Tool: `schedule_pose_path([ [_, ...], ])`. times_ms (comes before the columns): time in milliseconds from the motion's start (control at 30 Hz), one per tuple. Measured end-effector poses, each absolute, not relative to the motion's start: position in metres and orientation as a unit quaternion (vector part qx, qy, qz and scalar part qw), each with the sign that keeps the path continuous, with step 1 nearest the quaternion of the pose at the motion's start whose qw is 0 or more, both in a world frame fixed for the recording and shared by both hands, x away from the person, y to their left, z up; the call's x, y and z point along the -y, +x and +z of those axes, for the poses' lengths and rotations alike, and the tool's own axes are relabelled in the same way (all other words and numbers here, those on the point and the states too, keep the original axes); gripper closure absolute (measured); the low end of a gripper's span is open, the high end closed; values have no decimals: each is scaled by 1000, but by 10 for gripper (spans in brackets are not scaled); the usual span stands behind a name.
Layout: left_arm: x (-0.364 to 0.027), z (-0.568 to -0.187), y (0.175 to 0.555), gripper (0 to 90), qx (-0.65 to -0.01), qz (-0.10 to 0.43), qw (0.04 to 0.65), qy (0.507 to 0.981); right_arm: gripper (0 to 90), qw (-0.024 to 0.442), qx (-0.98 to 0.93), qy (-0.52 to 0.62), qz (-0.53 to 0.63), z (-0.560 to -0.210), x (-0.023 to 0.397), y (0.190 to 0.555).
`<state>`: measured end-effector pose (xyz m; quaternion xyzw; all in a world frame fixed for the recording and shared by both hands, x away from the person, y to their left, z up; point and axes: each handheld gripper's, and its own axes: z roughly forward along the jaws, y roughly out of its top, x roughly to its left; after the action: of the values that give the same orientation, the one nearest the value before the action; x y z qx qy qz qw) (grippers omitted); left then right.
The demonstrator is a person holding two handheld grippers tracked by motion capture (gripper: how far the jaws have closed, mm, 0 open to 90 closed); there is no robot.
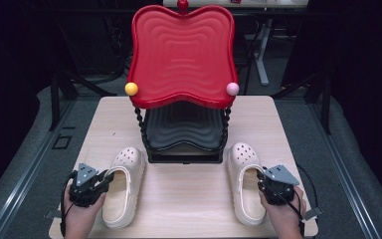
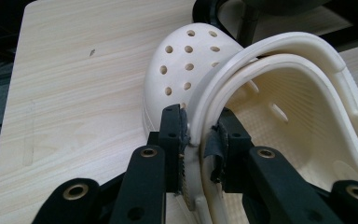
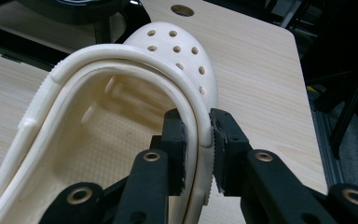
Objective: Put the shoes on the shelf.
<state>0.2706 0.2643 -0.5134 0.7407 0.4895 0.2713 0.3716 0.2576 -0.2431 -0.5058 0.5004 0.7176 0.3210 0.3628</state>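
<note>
Left gripper [image 1: 101,180] pinching rim of left clog [image 1: 123,185], right gripper [image 1: 262,175] pinching right clog [image 1: 246,181]; both lying on surface [image 1: 189,191] before rack [image 1: 183,89]. Risk: soft rims flexing, slipping from narrow pinch.

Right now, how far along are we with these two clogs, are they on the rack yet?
Not yet. Done: the left tool is clamped on the side wall of the left cream foam clog, and the right tool on the wall of the right cream foam clog. In hand: both clogs, gripped but resting on the pale wooden table. Left, probably: lifting them onto the red and black two-tier rack, whose shelves hold nothing.
</note>
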Motion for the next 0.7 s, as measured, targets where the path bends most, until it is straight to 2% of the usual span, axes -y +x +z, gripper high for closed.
schedule_pose_path([
  [400, -263, -497, 261, 757, -478, 271, 384, 742, 764, 371, -715, 492, 332, -485, 239, 246],
  [700, -262, -473, 237, 758, -456, 279, 406, 741, 764, 369, -724, 470, 346, -464, 233, 224],
])
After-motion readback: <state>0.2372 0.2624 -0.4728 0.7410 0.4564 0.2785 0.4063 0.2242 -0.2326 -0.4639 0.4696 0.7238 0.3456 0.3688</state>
